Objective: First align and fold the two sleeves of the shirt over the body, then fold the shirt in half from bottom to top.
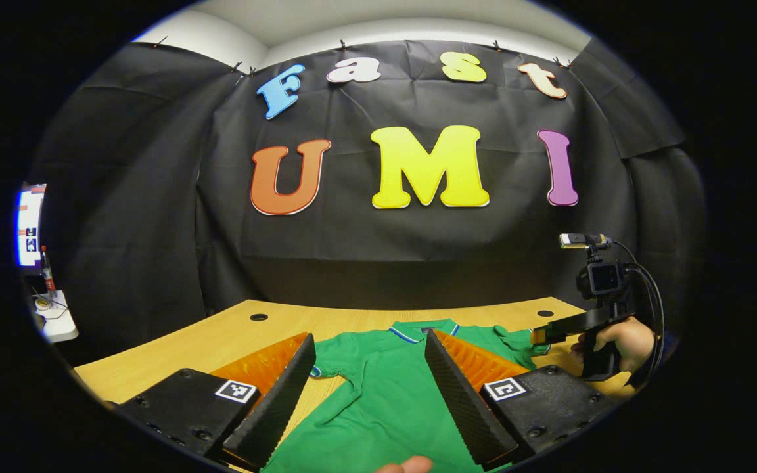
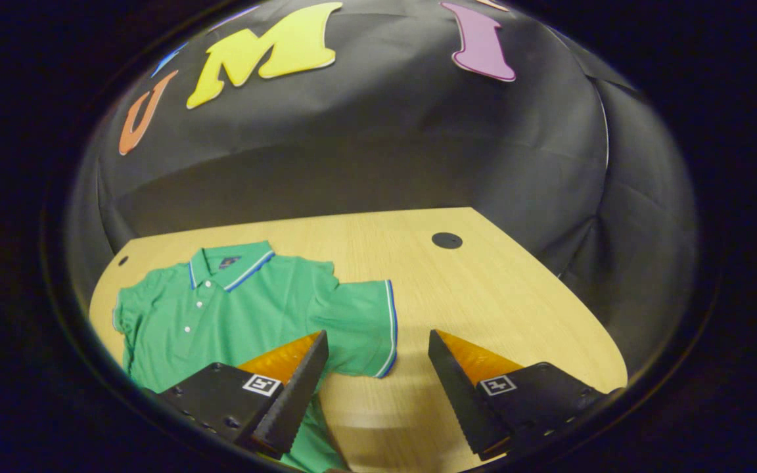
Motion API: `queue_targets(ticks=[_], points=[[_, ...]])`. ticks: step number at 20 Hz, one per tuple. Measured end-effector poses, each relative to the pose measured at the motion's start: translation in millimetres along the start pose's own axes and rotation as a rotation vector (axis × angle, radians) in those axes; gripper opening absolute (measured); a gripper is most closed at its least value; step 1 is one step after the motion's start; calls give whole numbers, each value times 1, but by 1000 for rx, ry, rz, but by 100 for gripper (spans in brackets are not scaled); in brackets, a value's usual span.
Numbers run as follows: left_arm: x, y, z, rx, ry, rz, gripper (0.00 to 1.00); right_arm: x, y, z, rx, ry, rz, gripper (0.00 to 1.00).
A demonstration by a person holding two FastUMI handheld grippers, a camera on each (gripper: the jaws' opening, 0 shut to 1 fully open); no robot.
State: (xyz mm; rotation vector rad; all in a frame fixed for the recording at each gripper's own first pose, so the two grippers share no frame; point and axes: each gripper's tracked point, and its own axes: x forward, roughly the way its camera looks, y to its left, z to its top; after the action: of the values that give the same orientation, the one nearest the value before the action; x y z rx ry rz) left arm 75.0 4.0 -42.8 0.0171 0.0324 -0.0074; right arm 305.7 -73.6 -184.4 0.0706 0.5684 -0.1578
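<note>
The green shirt (image 2: 240,302) lies flat on the wooden surface (image 2: 483,295) with sleeves unfolded, while both the left tongs (image 1: 370,368) and right tongs (image 2: 378,368) gape wide and empty above it, so a careless pinch risks bunching body fabric with the sleeve.

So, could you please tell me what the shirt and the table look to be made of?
The shirt looks like soft knit fabric, matte green: it creases and has a ribbed striped collar. The table looks like pale wood or wood-look laminate, smooth, with visible grain; which one is unclear.
</note>
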Motion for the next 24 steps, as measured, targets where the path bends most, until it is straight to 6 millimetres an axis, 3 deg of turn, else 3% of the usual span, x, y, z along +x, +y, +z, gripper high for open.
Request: queue_targets(ticks=[4, 5, 7, 9, 11, 12, 15, 21, 24], points=[[5, 2, -8, 9, 24, -5, 100, 9, 11, -16, -1, 67, 30, 89], [7, 3, -12, 7, 37, -4, 100, 12, 13, -24, -6, 94, 37, 83], [9, 5, -18, -2, 56, -5, 100, 15, 20, -19, 35, 88, 75, 75], [12, 7, -23, -6, 72, 0, 100, 18, 21, -19, 60, 93, 86, 55], [13, 10, -24, -7, 79, 5, 100, 25, 20, -17, 39, 99, 85, 24], [13, 11, -25, -6, 77, 5, 100, 24, 20, -16, 13, 92, 89, 25], [14, 13, -25, -6, 74, 4, 100, 26, 19, -9, -67, 71, 73, 1], [16, 16, -24, -1, 73, 15, 100, 20, 16, 6, -340, -27, -14, 1], [17, 19, -26, -1, 73, 22, 100, 10, 35, 20, -489, -117, -40, 1]])
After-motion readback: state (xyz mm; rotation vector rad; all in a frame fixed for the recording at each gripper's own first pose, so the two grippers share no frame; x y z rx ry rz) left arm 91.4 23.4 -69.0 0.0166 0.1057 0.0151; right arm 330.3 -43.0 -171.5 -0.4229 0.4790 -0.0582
